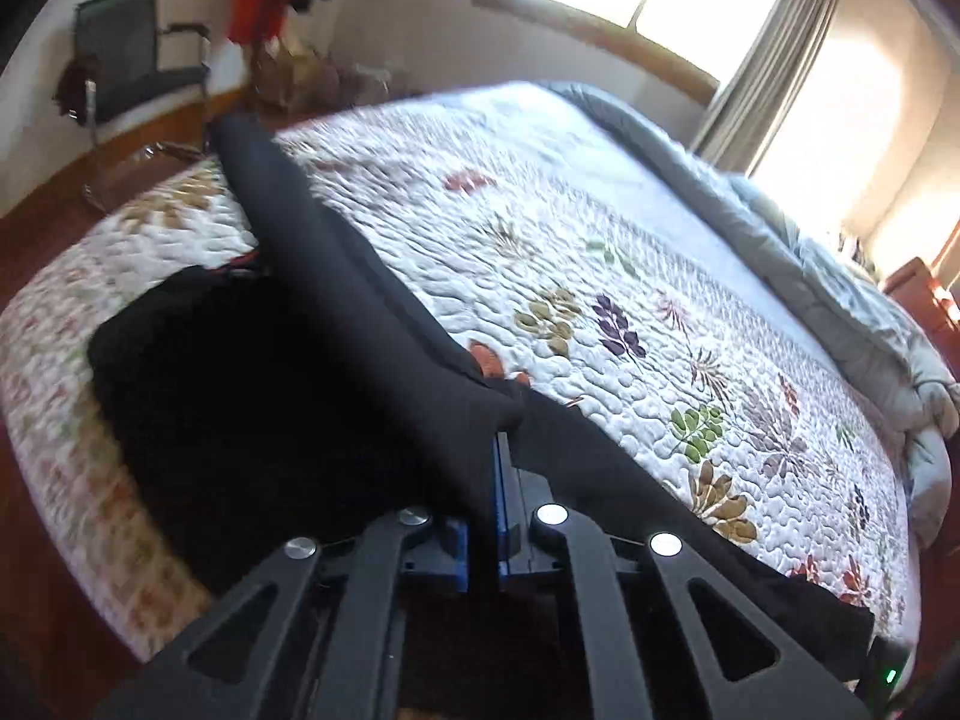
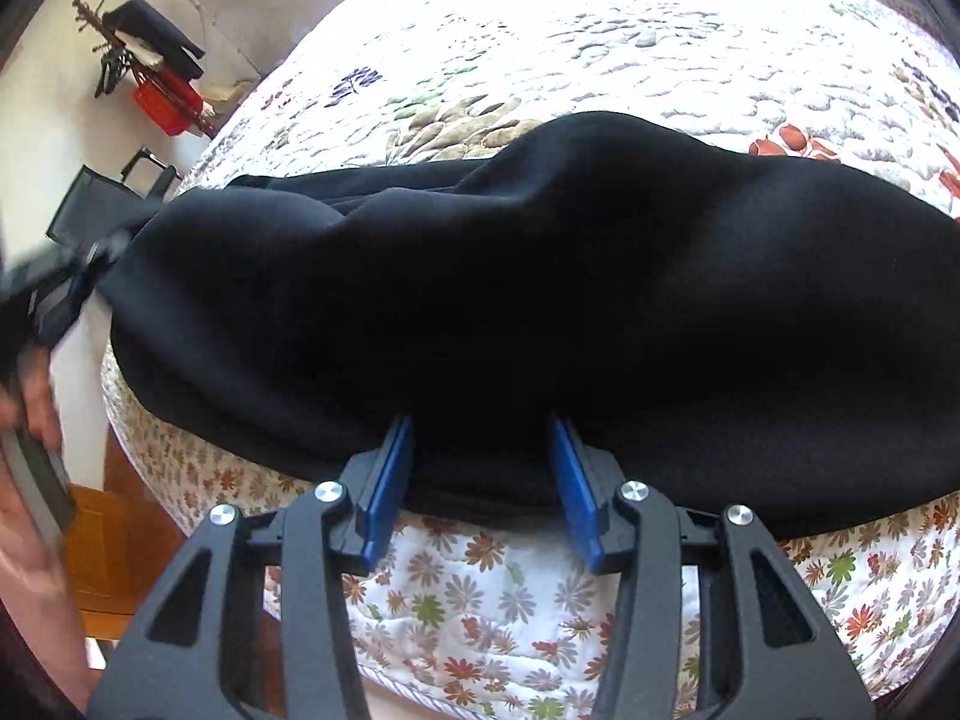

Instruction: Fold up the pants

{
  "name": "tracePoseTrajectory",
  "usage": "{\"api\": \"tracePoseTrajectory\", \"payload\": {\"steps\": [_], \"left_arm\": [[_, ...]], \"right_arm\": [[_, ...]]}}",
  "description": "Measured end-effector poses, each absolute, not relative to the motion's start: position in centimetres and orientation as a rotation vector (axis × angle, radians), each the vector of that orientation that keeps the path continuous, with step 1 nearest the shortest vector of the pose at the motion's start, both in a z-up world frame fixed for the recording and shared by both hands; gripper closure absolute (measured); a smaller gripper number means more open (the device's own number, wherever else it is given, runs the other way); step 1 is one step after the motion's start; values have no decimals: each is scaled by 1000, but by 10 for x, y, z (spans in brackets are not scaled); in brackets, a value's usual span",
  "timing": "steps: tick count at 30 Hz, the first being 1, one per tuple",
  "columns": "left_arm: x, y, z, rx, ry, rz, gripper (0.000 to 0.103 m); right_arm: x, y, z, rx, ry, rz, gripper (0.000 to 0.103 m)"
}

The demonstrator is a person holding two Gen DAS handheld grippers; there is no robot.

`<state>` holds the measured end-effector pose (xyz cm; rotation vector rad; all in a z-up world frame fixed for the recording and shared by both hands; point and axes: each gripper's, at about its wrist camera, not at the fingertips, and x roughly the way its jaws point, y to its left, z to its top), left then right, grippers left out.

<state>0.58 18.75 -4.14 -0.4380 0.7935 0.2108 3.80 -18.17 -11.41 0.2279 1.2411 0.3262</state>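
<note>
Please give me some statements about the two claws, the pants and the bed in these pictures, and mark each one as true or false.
1. The left claw is shut on a fold of the black pants. True.
2. The right claw is shut tight on the pants. False: its blue fingers stand apart, with the pants' edge between them.
3. The pants lie on a flowered quilt. True.
4. The pants are bright red. False: they are black.
5. A chair stands beyond the bed. True.
</note>
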Motion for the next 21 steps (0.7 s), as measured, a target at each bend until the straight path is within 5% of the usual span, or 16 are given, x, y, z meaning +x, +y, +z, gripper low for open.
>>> {"api": "tracePoseTrajectory", "payload": {"steps": [9,10,11,14,18,20,21], "left_arm": [[-35,214,-116,-618,916,223,85],[-34,218,-112,-638,915,219,74],[-34,225,-106,-656,898,227,51],[-40,239,-104,-695,881,248,36],[-30,263,-118,-827,946,209,41],[-25,263,-121,-804,957,235,72],[-22,262,-121,-779,965,255,78]], "right_arm": [[39,-177,-113,202,1248,336,53],[38,-178,-113,202,1248,338,53],[39,-178,-114,203,1249,339,53],[40,-176,-114,204,1250,342,49],[38,-170,-115,170,1243,339,47],[38,-168,-114,161,1244,335,47],[38,-169,-114,165,1245,334,47]]}}
